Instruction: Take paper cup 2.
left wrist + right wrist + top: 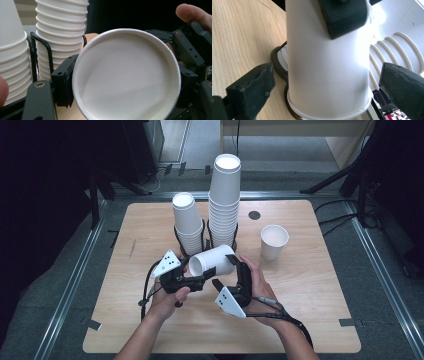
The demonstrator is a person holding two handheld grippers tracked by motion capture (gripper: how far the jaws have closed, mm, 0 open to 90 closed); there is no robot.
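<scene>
A white paper cup lies on its side in the air over the middle of the wooden table. My left gripper is shut on it near the rim. In the left gripper view the cup's open mouth faces the camera and one black pad presses on its rim. My right gripper stands open around the cup's base end. In the right gripper view the cup sits between the pads, with a gap on each side.
Two stacks of white cups stand in a black wire holder just behind the hands, a shorter one and a taller one. A single upright cup stands to the right. A small black disc lies near the far edge.
</scene>
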